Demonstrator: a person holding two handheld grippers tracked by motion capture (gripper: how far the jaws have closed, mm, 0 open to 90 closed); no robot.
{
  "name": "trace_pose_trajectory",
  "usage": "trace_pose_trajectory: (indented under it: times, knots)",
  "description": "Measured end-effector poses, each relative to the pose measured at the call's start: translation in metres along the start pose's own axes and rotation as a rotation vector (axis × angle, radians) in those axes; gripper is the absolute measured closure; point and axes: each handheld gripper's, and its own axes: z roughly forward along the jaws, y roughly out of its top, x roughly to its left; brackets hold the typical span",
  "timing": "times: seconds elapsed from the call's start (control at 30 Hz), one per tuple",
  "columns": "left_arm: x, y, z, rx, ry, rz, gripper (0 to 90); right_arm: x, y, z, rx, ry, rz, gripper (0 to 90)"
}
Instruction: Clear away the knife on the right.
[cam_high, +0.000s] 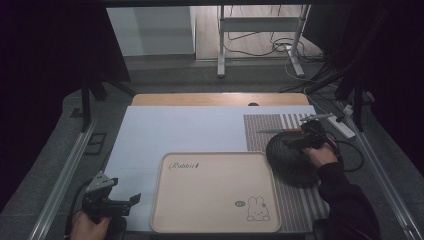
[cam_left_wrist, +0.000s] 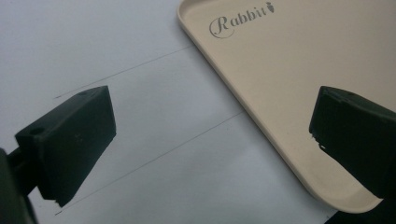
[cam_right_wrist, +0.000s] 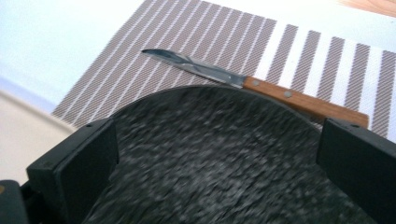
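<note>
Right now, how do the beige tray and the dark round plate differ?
The tray is beige and rectangular with rounded corners; the plate is dark, speckled and round. The tray lies on the pale blue sheet, the plate on the striped mat. The right gripper hovers over the plate; the left gripper is beside the tray. Both are empty.

This looked like a lab set up for recording, dressed as a dining spot. Dark curtains closed in both sides, and metal rails (cam_high: 62, 172) ran along the bench (cam_high: 150, 130) edges. At twelve o'clock, beyond the bench, a bare floor carried a white metal stand (cam_high: 260, 30) and loose cables (cam_high: 280, 47); a power strip (cam_high: 345, 127) lay at two o'clock. On the bench itself sat home tableware: a beige tray (cam_high: 215, 192) printed with a rabbit, a striped placemat (cam_high: 270, 127), a dark round plate (cam_high: 295, 155) and a wooden-handled knife (cam_right_wrist: 261, 86). Staged, not lived in.
</note>
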Motion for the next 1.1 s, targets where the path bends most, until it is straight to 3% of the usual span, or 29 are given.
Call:
trace_pose_trajectory:
  times: [0.1,0.27,0.43,0.6,0.83,1.0,1.1]
  knots:
    - [0.001,0.000,0.000,-0.005,-0.007,-0.008,0.7,-0.007,0.005,0.007,0.025,-0.024,-0.005,0.0]
    - [0.004,-0.001,0.000,-0.015,-0.037,-0.022,0.6,-0.020,0.013,0.020,0.037,-0.048,0.035,0.0]
    - [0.005,-0.001,-0.001,-0.015,-0.045,-0.021,0.0,-0.026,0.019,0.031,0.065,-0.077,0.014,0.0]
    - [0.006,-0.002,-0.002,-0.031,-0.055,-0.044,0.0,-0.032,0.023,0.038,0.088,-0.081,0.012,0.0]
    - [0.004,0.000,-0.002,-0.017,-0.071,-0.051,0.0,-0.049,0.029,0.049,0.119,-0.087,0.048,0.0]
    - [0.006,-0.001,-0.002,-0.026,-0.084,-0.062,0.0,-0.055,0.032,0.054,0.129,-0.104,0.040,0.1]
    - [0.006,-0.001,-0.001,-0.021,-0.087,-0.064,0.0,-0.062,0.034,0.055,0.129,-0.120,0.033,7.4]
